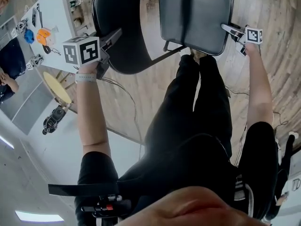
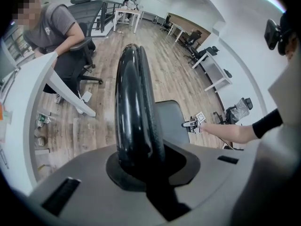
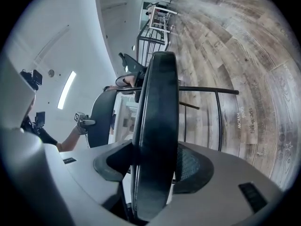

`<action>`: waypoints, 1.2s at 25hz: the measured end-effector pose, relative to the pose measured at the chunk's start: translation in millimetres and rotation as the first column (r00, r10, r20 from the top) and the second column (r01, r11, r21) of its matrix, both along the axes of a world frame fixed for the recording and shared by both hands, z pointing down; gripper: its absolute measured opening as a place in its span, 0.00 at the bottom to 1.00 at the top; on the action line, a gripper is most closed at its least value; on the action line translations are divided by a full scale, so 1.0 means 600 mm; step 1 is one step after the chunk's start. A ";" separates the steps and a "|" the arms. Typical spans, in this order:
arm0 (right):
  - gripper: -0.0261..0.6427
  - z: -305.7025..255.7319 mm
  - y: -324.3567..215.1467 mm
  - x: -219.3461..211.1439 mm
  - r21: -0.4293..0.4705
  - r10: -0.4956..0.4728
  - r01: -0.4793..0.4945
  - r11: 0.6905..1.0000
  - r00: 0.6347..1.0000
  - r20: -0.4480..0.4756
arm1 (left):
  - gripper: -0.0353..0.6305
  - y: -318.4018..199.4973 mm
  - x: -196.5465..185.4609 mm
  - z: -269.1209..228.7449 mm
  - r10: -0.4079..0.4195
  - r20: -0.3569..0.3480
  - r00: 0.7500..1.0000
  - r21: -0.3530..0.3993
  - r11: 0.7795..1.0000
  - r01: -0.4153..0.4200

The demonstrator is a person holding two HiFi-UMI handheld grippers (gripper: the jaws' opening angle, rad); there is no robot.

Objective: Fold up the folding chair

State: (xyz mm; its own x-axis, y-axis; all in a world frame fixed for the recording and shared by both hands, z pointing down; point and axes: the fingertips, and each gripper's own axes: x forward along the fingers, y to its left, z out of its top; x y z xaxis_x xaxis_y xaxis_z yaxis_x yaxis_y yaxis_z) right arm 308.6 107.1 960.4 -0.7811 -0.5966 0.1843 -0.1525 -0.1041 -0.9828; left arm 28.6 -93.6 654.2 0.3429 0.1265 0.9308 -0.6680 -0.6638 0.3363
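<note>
Down below, a wood floor [image 1: 284, 55] fills much of the head view. The person with the claws stands on it in black trousers [image 1: 197, 117]. A long white table [image 1: 54, 8] runs along the top left of that view. The folding chair [image 1: 127, 55] is just beside the table's long edge, right in front of the person's feet. I cannot tell if the chair's legs touch the floor.

The chair's round black back [image 1: 117, 8] is on the left, near the table. Its dark seat [image 1: 195, 15] is on the right, and a thin black frame tube [image 1: 171, 53] runs under both. The chair is not folded yet. The back and the seat are well apart.

The left claw [image 1: 114, 34] points steeply down at the back. Its two jaws are nearly together and squeeze the thin rim of the back. In the left gripper view that rim stands up straight out of the gap between the jaws.

The right claw [image 1: 226, 28] reaches in almost level from the right. Its jaws are wider apart, because the seat is thick. They press on the seat's right edge, close to the corner nearest the person. In the right gripper view the seat's edge fills the gap between the jaws.

On the table lie small things, like an orange thing [image 1: 43, 35] and a blue thing [image 1: 29, 36], near its far edge.
</note>
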 end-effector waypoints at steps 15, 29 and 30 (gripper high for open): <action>0.25 -0.267 -0.124 -0.180 0.303 -0.201 0.172 0.937 0.977 0.066 | 0.14 -0.050 -0.069 -0.113 0.058 0.032 0.998 0.082 0.995 -0.060; 0.17 -0.382 -0.265 -0.377 0.335 -0.089 0.058 0.941 0.993 0.078 | 0.14 -0.146 -0.212 -0.133 0.075 -0.025 0.997 0.070 0.995 -0.073; 0.17 -0.386 -0.270 -0.388 0.334 -0.089 0.062 0.940 0.994 0.067 | 0.14 -0.149 -0.218 -0.135 0.079 -0.027 0.997 0.071 0.995 -0.077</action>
